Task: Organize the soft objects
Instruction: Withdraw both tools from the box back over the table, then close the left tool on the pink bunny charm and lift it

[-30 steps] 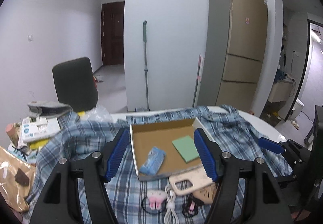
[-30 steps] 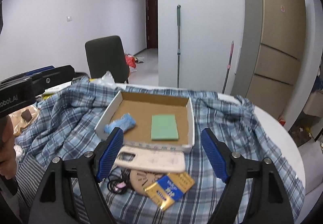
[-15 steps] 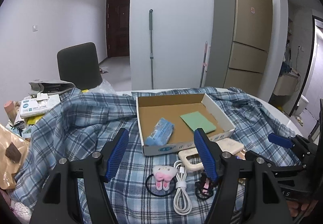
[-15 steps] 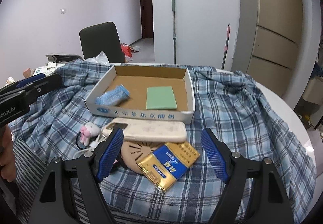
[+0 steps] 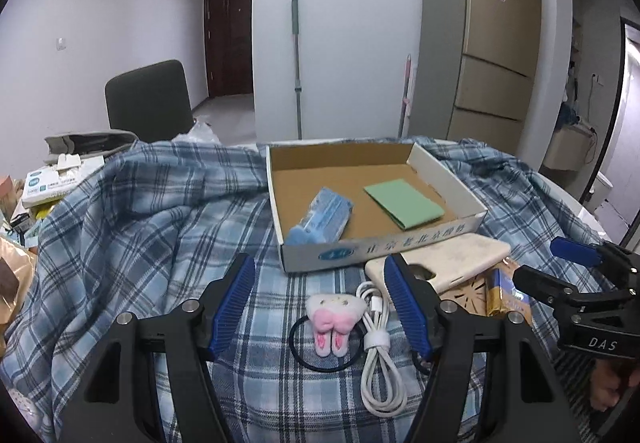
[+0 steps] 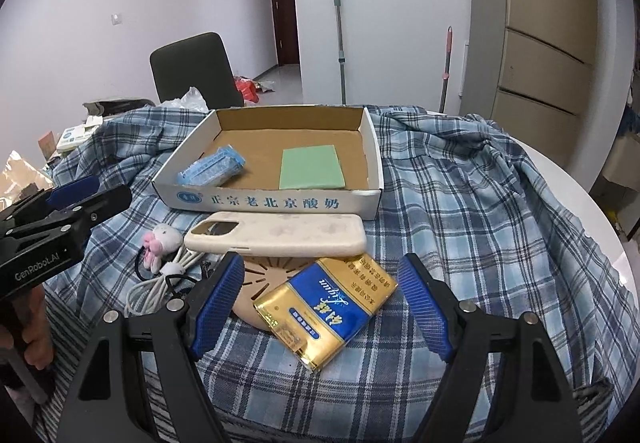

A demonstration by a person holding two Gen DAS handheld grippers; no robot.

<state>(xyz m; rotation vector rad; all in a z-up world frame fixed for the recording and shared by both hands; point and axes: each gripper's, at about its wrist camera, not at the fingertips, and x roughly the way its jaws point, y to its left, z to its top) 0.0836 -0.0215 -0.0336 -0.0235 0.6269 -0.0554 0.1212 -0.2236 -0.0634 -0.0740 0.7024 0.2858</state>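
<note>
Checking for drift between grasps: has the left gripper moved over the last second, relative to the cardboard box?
Yes. The left gripper has pulled back toward the person: it framed the cardboard box before, and now frames the bunny hair tie and white cable.

A fridge, mop and chair stand behind.

Matt cardboard box on woven plaid cloth; glossy foil packet, fuzzy plush bunny.

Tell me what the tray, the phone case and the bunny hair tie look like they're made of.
Tray: corrugated cardboard, brown inside, printed white outside.
Phone case: probably matte silicone or soft plastic, cream, smudged.
Bunny hair tie: fuzzy plush head on a black loop, likely elastic.
</note>
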